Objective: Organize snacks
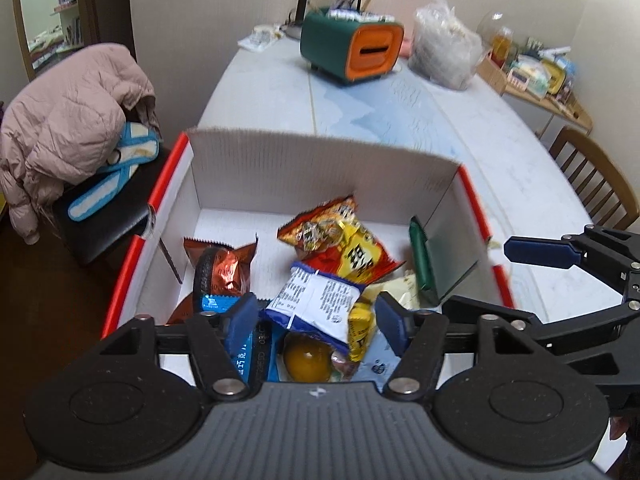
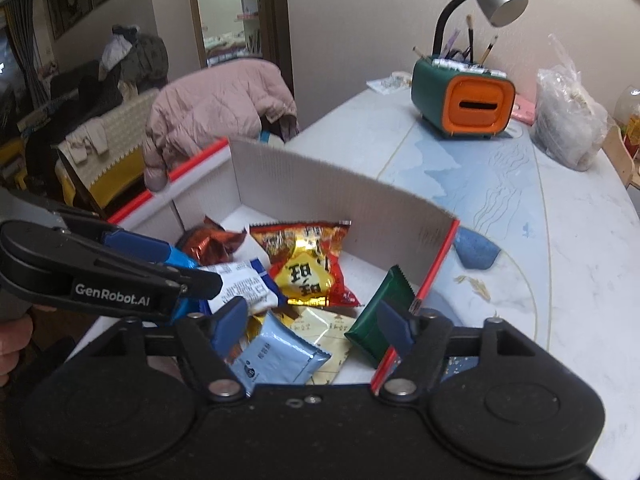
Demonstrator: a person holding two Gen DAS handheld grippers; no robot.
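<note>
Both sets of jaws were apart w/ nothing gripped: left gripper and right gripper, bottom center. Snacks sat piled in the white box, mid-frame on the table.

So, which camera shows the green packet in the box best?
The right wrist view: the green packet shows its broad face and serrated top edge, leaning against the box wall. In the left wrist view the same packet appears only edge-on, at the right side of the box.
</note>
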